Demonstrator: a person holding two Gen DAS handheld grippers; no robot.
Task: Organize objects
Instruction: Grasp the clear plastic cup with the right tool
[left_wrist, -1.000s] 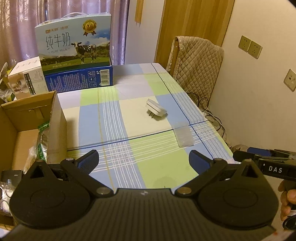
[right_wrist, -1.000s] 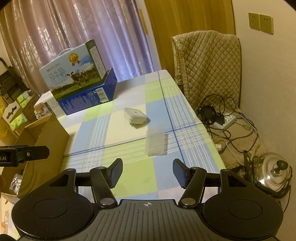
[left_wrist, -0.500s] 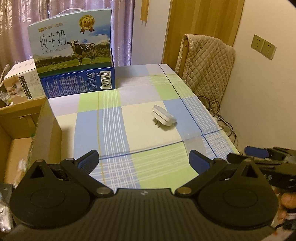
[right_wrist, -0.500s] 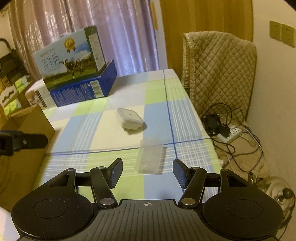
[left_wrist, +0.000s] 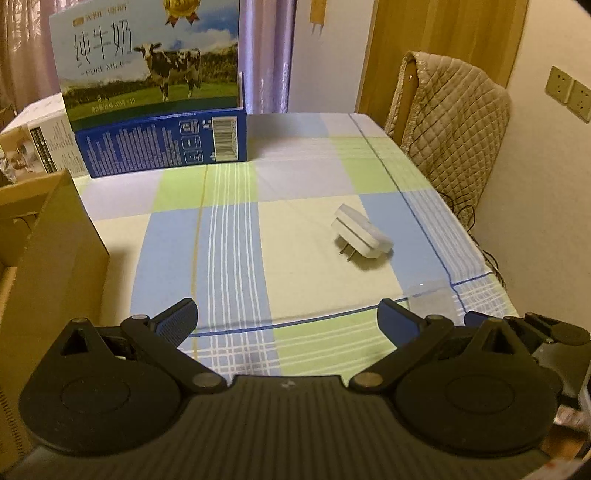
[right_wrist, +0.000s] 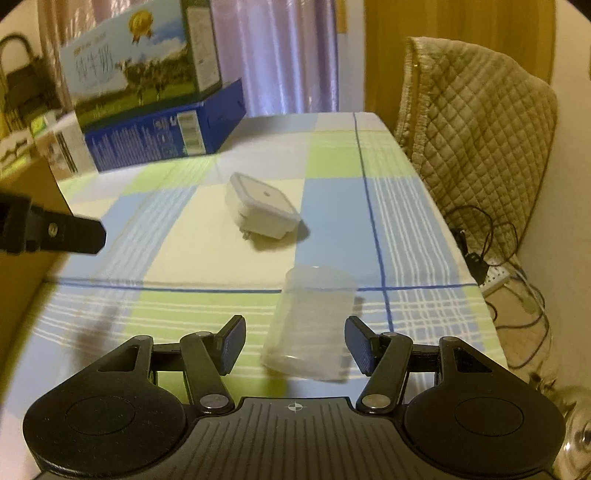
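We hold our left gripper (left_wrist: 287, 320) level, jaws spread wide; our right gripper (right_wrist: 294, 345) sits low, jaws likewise wide apart.

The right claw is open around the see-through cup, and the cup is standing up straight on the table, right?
Not quite. The right claw is open around the see-through cup, but the cup is lying on its side on the table, not standing up. The right wrist view shows it.

container (right_wrist: 312, 325): clear, frosted plastic
plug adapter (left_wrist: 361, 232): smooth white plastic
table (left_wrist: 236, 236): checked cloth, matt
milk carton (left_wrist: 155, 92): glossy printed card
chair cover (right_wrist: 476, 122): quilted fabric
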